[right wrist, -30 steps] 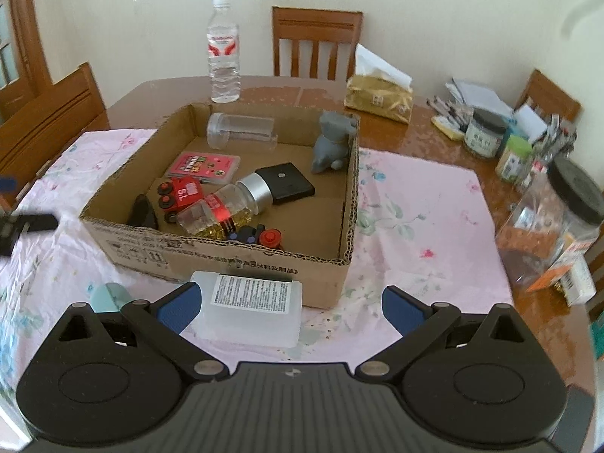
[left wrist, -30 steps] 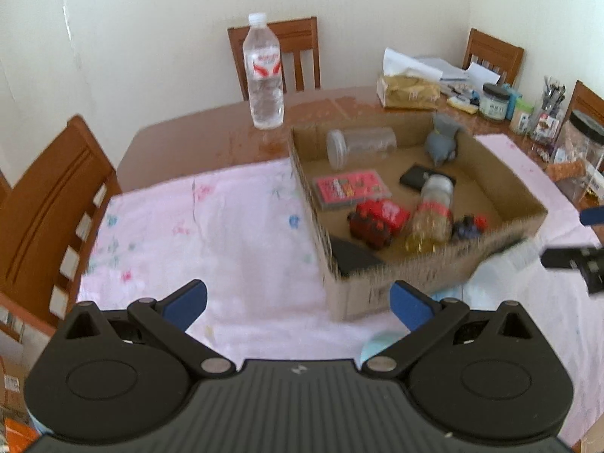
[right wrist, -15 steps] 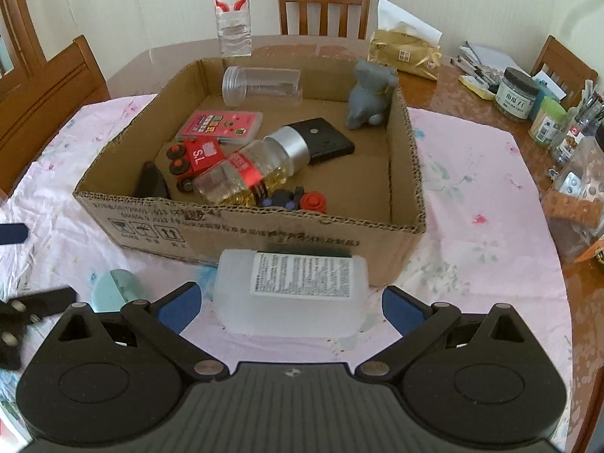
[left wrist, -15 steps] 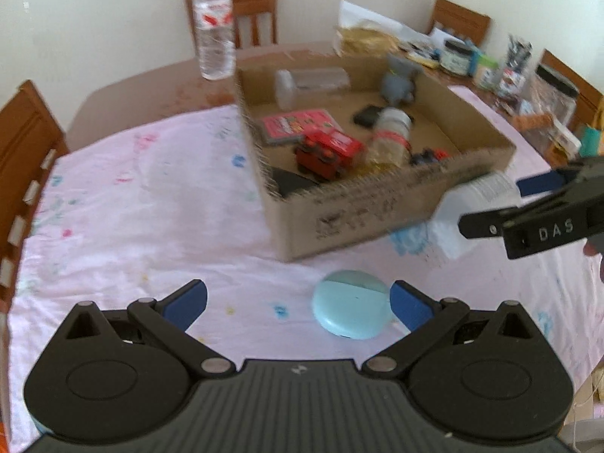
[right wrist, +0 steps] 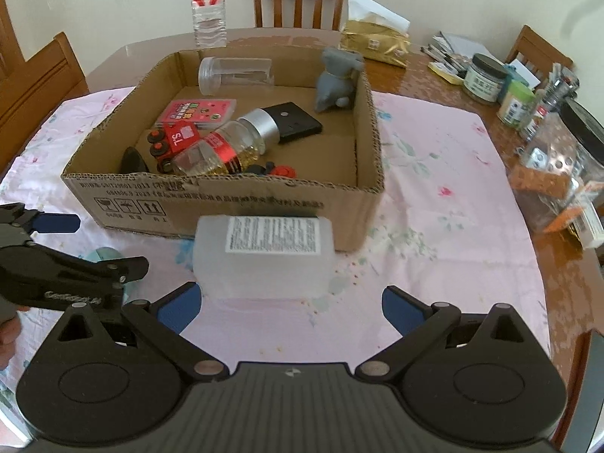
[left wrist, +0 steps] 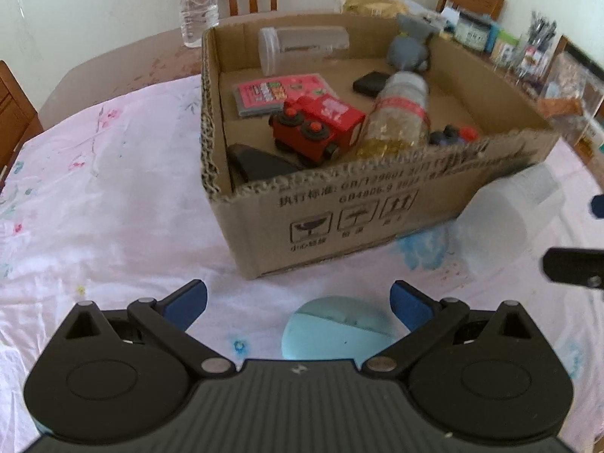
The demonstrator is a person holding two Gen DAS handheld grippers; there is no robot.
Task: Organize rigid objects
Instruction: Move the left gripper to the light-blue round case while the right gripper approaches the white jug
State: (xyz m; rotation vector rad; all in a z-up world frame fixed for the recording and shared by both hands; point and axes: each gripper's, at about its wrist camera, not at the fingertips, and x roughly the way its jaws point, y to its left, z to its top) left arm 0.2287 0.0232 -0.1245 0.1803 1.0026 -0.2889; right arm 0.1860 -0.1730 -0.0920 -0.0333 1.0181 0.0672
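Note:
A cardboard box [left wrist: 377, 211] [right wrist: 226, 204] on the pink cloth holds a red toy truck [left wrist: 317, 128], a jar of yellow bits [left wrist: 396, 117], a clear tube, a pink card box, a grey toy [right wrist: 336, 79] and a black case. A light-blue round case [left wrist: 336, 330] lies just in front of my open left gripper [left wrist: 298, 304], partly between its fingers. A white translucent bottle [right wrist: 264, 253] lies on its side before the box, just ahead of my open right gripper [right wrist: 290, 307]. The left gripper also shows at left in the right wrist view [right wrist: 60, 249].
A water bottle [right wrist: 208, 3] stands behind the box. Jars, pens and a large clear jar [right wrist: 558, 177] crowd the table's right side. A gold tissue pack [right wrist: 373, 43] lies at the back. Wooden chairs surround the table.
Both grippers have moved forward and lower toward the table. The blue case now lies closer to the left fingers, and the white bottle closer to the right ones. Both stay open.

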